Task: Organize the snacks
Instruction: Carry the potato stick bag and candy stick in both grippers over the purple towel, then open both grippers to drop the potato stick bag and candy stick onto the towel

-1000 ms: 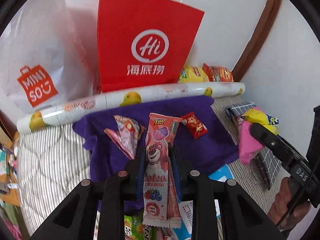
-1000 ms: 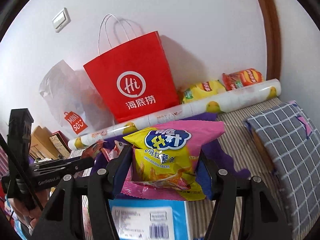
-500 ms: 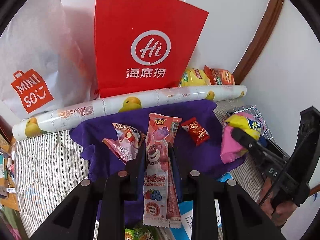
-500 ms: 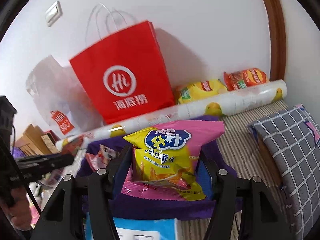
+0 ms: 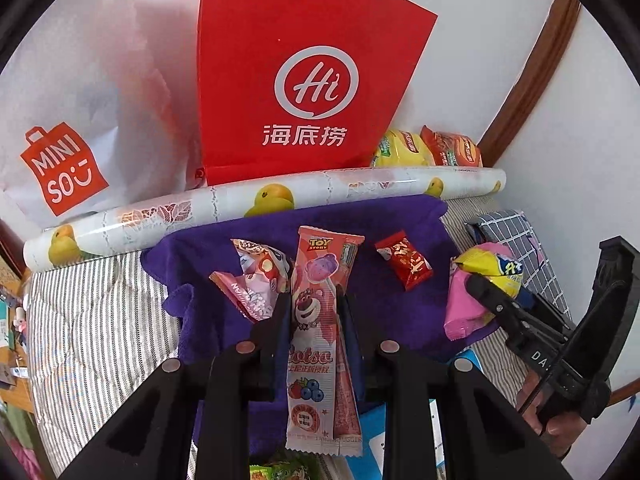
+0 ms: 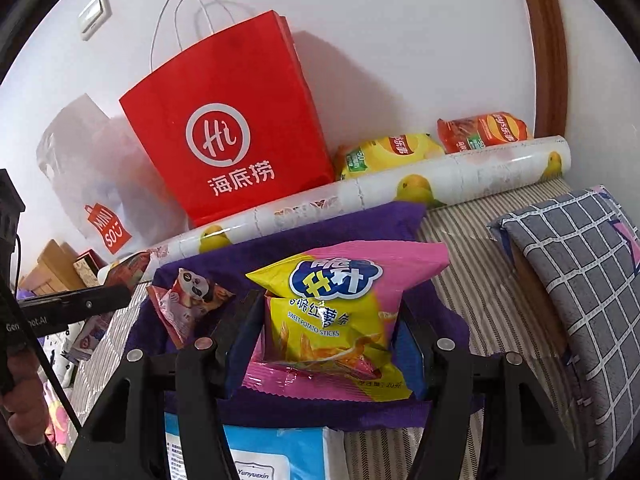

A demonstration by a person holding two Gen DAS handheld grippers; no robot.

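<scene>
My left gripper (image 5: 314,300) is shut on a long pink Lotso candy packet (image 5: 320,344), held over a purple cloth (image 5: 384,220). On that cloth lie a pink panda snack bag (image 5: 256,280) and a small red candy packet (image 5: 404,266). My right gripper (image 6: 326,312) is shut on a yellow and pink bag of sweet potato sticks (image 6: 336,320), just above the purple cloth (image 6: 320,232). In the left wrist view the right gripper (image 5: 492,300) with its bag (image 5: 476,288) hangs over the cloth's right edge. The panda bag (image 6: 188,300) lies left of my right gripper.
A red paper bag (image 5: 296,80) and a white Miniso bag (image 5: 68,120) stand against the wall behind a duck-print roll (image 5: 264,204). Yellow chip bag (image 6: 384,152) and orange chip bag (image 6: 484,130) lie behind the roll. A grey checked cushion (image 6: 576,272) lies right; a blue-white pack (image 6: 276,456) lies near.
The right gripper has come down and in toward the purple cloth with its bag. The left gripper has stayed nearly in place with the candy packet.
</scene>
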